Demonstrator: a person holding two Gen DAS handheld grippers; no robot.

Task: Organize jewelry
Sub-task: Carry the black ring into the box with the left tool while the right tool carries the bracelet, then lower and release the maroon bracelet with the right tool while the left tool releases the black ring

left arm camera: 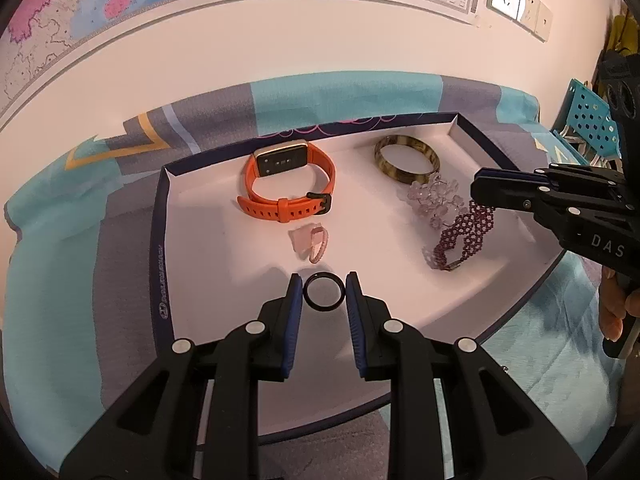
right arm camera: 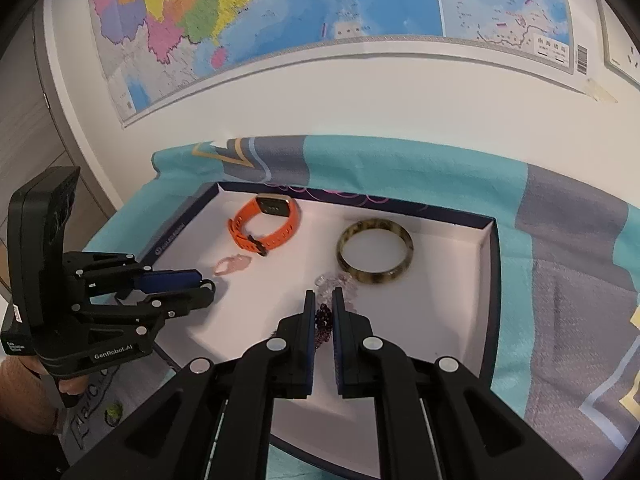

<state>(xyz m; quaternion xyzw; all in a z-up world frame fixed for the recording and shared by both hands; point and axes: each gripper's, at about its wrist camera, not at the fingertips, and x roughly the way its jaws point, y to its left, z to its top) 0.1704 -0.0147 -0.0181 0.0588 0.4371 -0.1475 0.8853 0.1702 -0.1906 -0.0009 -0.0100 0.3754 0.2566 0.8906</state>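
A white tray (left arm camera: 208, 216) with a dark blue rim (right arm camera: 495, 280) holds the jewelry. My left gripper (left arm camera: 324, 290) is shut on a thin black ring (left arm camera: 323, 307) just above the tray's near part. From the right wrist view, the left gripper (right arm camera: 205, 285) is at the tray's left edge. My right gripper (right arm camera: 323, 300) is shut on a purple beaded bracelet (right arm camera: 323, 322). The bracelet (left arm camera: 464, 236) trails from the right gripper (left arm camera: 477, 191) down to the tray floor. A clear crystal bracelet (left arm camera: 434, 200) lies beside it.
An orange watch (left arm camera: 286, 184) lies at the tray's back. A tortoiseshell bangle (left arm camera: 406, 160) sits at the back right and a small pink piece (left arm camera: 310, 242) in the middle. A teal and grey cloth (right arm camera: 440, 168) lies under the tray. A blue perforated basket (left arm camera: 592, 124) stands to the right.
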